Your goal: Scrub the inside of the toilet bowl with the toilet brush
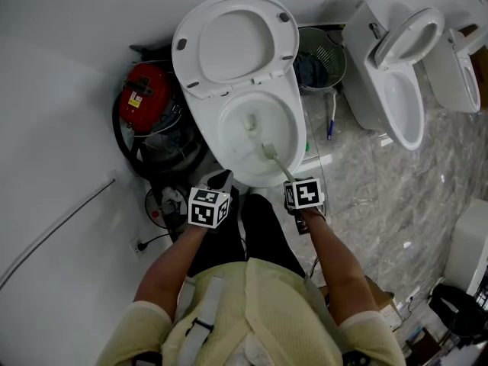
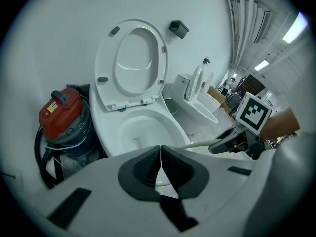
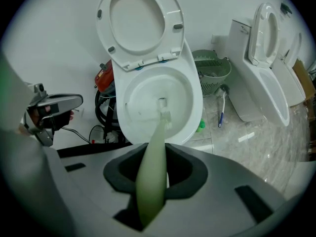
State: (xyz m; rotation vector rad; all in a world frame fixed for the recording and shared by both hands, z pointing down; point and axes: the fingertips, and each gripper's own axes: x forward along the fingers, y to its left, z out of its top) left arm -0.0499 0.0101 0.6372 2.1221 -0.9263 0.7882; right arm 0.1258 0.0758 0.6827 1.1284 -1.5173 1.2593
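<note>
Two grippers are seen: the right gripper is clamped on the brush handle, with the bristles inside the bowl. The left gripper is pressed together, empty. The brush is judged light, stiff and smooth, and is best held at its thick handle.

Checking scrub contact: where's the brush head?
Head view: the toilet brush has its head inside the toilet bowl, near-right of centre; right hand-held gripper holds the handle.
</note>
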